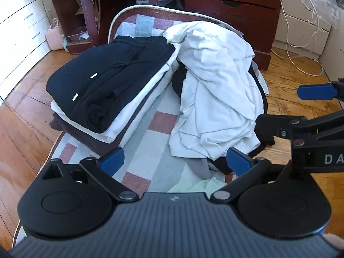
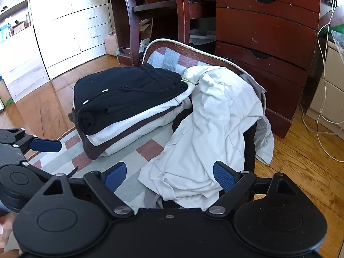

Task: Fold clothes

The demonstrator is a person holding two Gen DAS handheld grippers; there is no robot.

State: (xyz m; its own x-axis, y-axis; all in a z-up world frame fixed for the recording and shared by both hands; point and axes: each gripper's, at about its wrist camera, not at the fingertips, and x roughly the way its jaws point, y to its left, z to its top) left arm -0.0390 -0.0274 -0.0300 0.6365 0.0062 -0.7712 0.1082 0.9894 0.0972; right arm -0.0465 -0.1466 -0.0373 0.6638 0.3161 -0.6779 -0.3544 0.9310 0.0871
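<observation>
Matt black plastic left gripper (image 1: pixel 175 158) with blue textured pads; ahead, soft black knit trousers (image 1: pixel 111 79), crumpled white cotton garment (image 1: pixel 217 92), glossy wooden floor (image 1: pixel 28 129).

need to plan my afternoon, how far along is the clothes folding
Partly done. A neat stack of folded clothes, black garment on top of white and dark brown ones, sits on the checked rug. Nothing is in hand: the left gripper and right gripper are both open and empty. Left to fold: the crumpled white garment heaped over darker and grey pieces beside the stack.
</observation>
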